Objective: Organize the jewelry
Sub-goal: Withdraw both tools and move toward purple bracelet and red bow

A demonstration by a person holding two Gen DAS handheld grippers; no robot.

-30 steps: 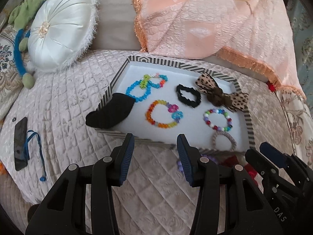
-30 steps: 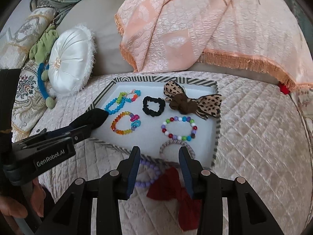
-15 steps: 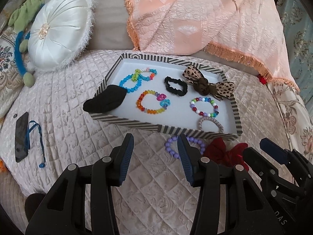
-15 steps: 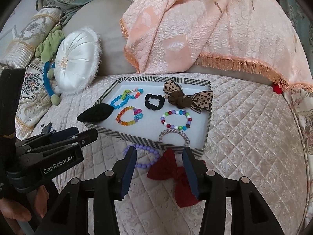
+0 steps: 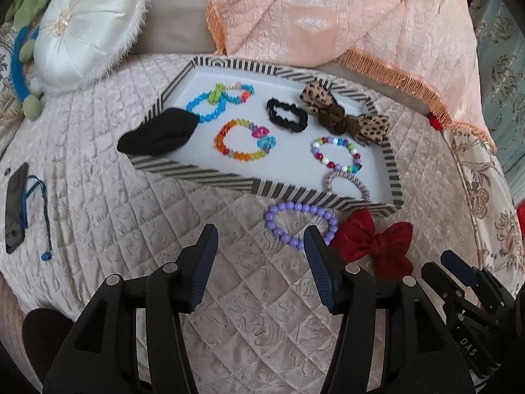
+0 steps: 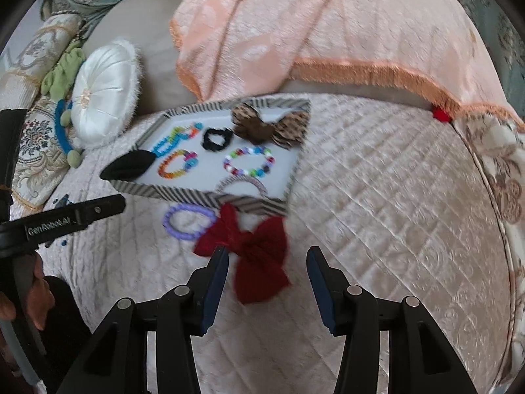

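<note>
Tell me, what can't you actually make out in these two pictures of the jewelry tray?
- Silver bracelet, left wrist view: near part hidden behind the striped tray wall.
- Purple bead bracelet, left wrist view: one end hidden by the opening left gripper.
- Red bow, right wrist view: blurred; contact with the right gripper unclear.
- Black pouch: contents unseen.

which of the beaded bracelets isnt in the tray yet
The purple bead bracelet. It lies on the quilt just outside the striped tray, beside the red bow; the other beaded bracelets are all inside the tray.

Quilted beige sofa (image 5: 98, 170), peach throw (image 5: 328, 16)
</note>
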